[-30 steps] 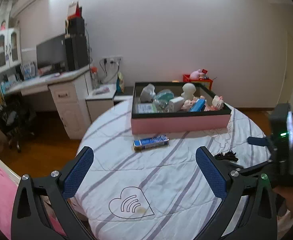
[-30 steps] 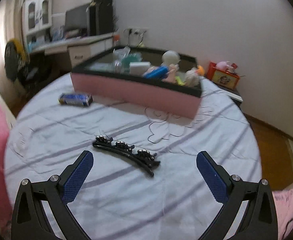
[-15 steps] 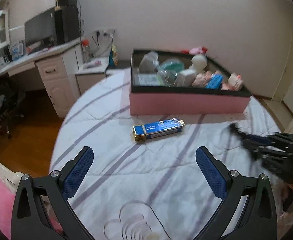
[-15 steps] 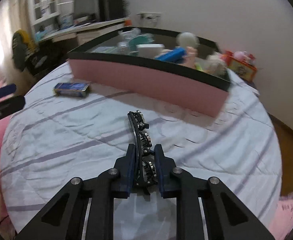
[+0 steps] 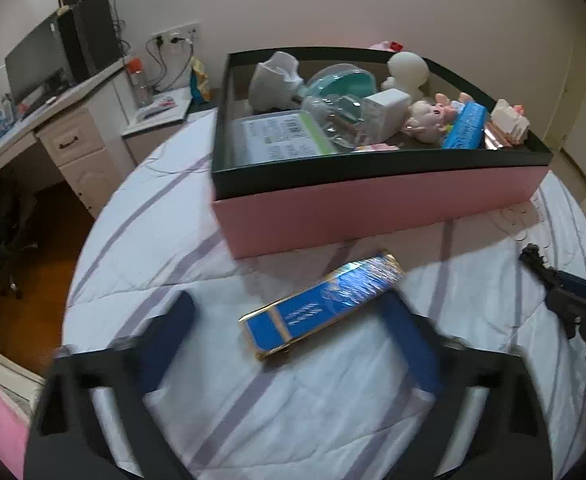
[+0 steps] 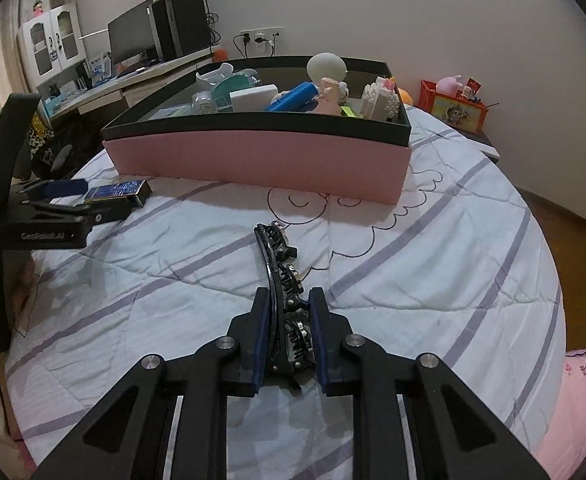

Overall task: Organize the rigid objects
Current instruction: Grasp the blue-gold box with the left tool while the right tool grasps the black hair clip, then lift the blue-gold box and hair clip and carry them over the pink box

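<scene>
- Right gripper point(image 6: 289, 332) now pinches the hair clip point(image 6: 279, 264); a second ago its fingers were spread wide with the clip lying loose on the quilt point(image 6: 433, 280) between them.
- Clip sticks forward out of the closed pads, tip pointing at the pink box point(image 6: 253, 160). We can't tell if it is clear of the quilt yet.
- Left gripper point(image 5: 289, 336) has moved in on the blue packet point(image 5: 321, 304): a second ago the packet was well ahead, now it sits between the fingers point(image 5: 411, 344).
- Left fingers are spread, either side of the packet, not touching it. Left view is motion-blurred, so the exact gap is unclear.
- Packet lies flat on the quilt, angled, just in front of the box wall.
- Box already holds toys and small boxes point(image 5: 385, 114); open floor in it looks scarce.
- Our read: the clip grasp is done, and lift plus carry to the box comes next.
- Packet grasp looks imminent; closing across its narrow side should work.
- Risk: shiny wrap could slip.
</scene>
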`<state>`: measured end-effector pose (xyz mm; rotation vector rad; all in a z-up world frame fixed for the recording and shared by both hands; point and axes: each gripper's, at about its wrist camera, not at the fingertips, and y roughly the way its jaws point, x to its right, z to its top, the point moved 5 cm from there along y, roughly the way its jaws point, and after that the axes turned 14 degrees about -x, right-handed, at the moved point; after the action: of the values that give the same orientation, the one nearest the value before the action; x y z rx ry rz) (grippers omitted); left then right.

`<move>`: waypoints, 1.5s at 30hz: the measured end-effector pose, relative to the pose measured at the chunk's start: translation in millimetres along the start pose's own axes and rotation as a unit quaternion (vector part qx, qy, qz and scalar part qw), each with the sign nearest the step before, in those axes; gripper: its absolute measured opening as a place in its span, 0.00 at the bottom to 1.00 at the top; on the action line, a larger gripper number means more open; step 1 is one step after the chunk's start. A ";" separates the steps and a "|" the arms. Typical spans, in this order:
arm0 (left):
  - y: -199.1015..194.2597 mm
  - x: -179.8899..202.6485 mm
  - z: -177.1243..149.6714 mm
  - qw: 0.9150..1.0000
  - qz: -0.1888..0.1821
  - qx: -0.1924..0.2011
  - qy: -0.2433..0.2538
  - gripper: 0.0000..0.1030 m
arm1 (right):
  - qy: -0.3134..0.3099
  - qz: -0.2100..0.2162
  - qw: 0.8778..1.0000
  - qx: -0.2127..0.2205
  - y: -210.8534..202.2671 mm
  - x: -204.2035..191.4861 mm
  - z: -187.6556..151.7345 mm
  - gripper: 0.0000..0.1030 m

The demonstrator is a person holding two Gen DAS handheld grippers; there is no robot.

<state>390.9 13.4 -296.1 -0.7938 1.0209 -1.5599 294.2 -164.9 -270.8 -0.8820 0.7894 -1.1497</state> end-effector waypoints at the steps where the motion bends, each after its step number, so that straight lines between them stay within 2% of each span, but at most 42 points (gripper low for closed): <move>1: -0.7 3.4 -0.4 1.000 -0.003 0.002 0.002 0.54 | 0.000 0.000 1.000 0.000 0.4 0.3 0.2 0.18; 4: -4.8 12.3 -4.2 1.000 0.004 0.003 0.015 0.44 | 0.000 0.001 1.000 0.000 0.9 1.0 0.3 0.18; 8: -13.4 26.6 -16.2 1.000 -0.023 0.002 0.017 0.29 | -0.001 -0.001 1.000 0.000 1.9 1.2 1.8 0.18; 11: -20.7 47.8 -27.9 0.999 -0.037 0.000 0.030 0.28 | 0.000 -0.003 1.000 0.001 2.1 1.8 1.7 0.18; 12: -22.0 51.8 -28.8 0.999 -0.043 0.000 0.034 0.29 | 0.001 -0.003 1.000 0.001 2.1 1.9 1.6 0.18; 15: -24.3 63.4 -29.2 0.998 -0.037 0.004 0.041 0.43 | 0.004 -0.004 1.000 0.003 1.5 2.3 0.2 0.18; 19: -16.0 51.8 -17.9 1.000 -0.018 0.002 -0.009 0.59 | 0.015 -0.002 1.000 0.006 -0.8 2.9 -2.0 0.19; 21: -11.9 43.3 -12.1 0.999 0.000 0.004 -0.032 0.60 | 0.019 -0.005 1.000 0.005 -1.0 2.0 -1.3 0.19; 23: -7.4 39.9 -10.8 0.999 0.004 -0.001 -0.040 0.60 | 0.021 -0.003 1.000 0.004 -0.9 0.4 -0.2 0.19; 26: -7.3 39.6 -10.9 0.999 0.013 0.001 -0.038 0.46 | 0.022 0.004 1.000 0.005 -1.1 -2.8 2.5 0.19; 27: -8.4 38.6 -11.0 0.999 0.011 0.004 -0.040 0.30 | 0.021 0.003 1.000 0.004 -0.1 -4.6 4.1 0.19; 28: -8.9 37.6 -11.1 0.999 0.001 0.005 -0.041 0.21 | 0.021 0.000 1.000 0.002 1.1 -5.7 5.2 0.19; 32: -10.4 33.4 -12.6 0.999 -0.021 0.012 -0.045 0.20 | 0.017 -0.008 1.000 -0.007 6.5 -9.5 8.3 0.19; 38: -15.9 41.4 -16.6 0.999 -0.022 0.020 -0.033 0.20 | 0.010 -0.015 1.000 -0.005 5.3 -11.6 7.5 0.19; 45: -43.4 45.8 -34.7 0.998 -0.011 0.059 -0.035 0.20 | 0.018 0.004 0.999 0.051 -20.5 -13.2 1.9 0.19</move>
<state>332.5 -20.9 -271.8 -0.7755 0.8631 -1.5848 284.3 -155.3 -250.7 -0.7752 0.7554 -1.1913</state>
